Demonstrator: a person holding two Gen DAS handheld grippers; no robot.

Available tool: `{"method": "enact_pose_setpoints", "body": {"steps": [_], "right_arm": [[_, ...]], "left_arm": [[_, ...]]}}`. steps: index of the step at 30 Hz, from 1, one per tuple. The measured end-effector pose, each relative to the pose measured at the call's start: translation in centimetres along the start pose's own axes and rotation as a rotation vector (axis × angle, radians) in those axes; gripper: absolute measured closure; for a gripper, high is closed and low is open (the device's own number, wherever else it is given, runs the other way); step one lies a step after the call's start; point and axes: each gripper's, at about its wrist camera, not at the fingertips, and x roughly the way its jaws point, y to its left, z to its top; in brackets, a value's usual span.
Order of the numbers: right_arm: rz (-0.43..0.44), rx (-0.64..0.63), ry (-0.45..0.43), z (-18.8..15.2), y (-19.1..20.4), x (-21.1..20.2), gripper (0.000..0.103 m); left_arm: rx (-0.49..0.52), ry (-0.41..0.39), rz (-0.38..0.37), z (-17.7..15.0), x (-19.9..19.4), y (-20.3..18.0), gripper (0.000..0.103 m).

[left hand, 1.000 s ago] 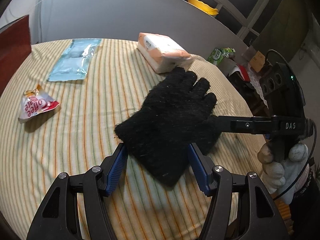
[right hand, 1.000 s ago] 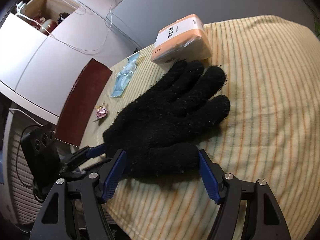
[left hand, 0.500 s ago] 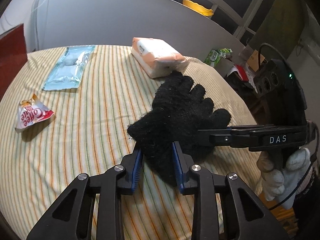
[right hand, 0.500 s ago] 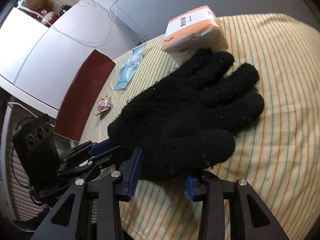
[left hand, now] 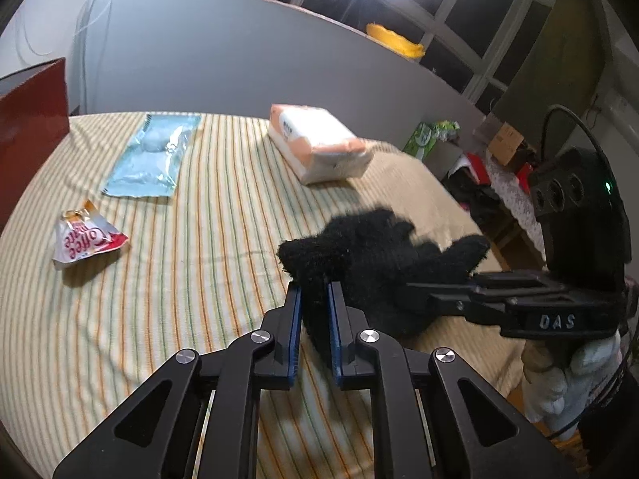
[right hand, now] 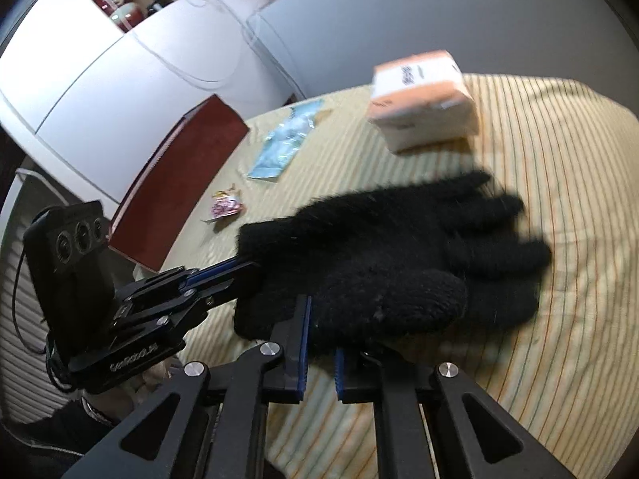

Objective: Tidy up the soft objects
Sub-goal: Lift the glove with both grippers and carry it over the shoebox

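A black knitted glove (left hand: 375, 255) hangs lifted a little above the striped tablecloth (left hand: 191, 263). My left gripper (left hand: 313, 291) is shut on its cuff edge. My right gripper (right hand: 319, 319) is shut on the glove (right hand: 399, 255) near the thumb side. In the left wrist view the right gripper (left hand: 415, 293) reaches in from the right. In the right wrist view the left gripper (right hand: 247, 269) comes in from the left. The glove's fingers point away toward the far side of the table.
An orange-and-white tissue pack (left hand: 319, 147) lies at the far side. A blue plastic packet (left hand: 153, 155) and a coffee sachet (left hand: 86, 239) lie to the left. A dark red box (left hand: 28, 119) stands at the table's left edge. White cabinets (right hand: 100, 72) stand behind.
Both grippers closed from wide open onto the glove. The glove, flat on the cloth before, is now bunched and raised between them.
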Motion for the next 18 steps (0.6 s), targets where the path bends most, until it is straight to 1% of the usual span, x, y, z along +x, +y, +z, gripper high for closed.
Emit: {"method": "enact_pose_setpoints", "body": {"steps": [7,10,15,18], "right_arm": [[-0.024,-0.078,-0.052,-0.2,2.5,-2.3,0.095],[-0.028,-0.113,-0.067,0.3,4.0,-2.8,0.095],[-0.033,-0.176,-0.091,1.3,6.3,-4.0,0.096],[-0.036,-0.229,-0.101,2.2,8.2,-4.3,0.096]], "left_arm": [[0.001,-0.039,-0.018,0.2,-1.7,-0.1,0.094],[-0.008,-0.062,-0.027,0.5,-2.7,0.2,0.094],[-0.026,-0.126,-0.031,1.4,-4.8,0.9,0.094],[-0.032,-0.17,-0.019,1.8,-6.4,1.7,0.094]]}}
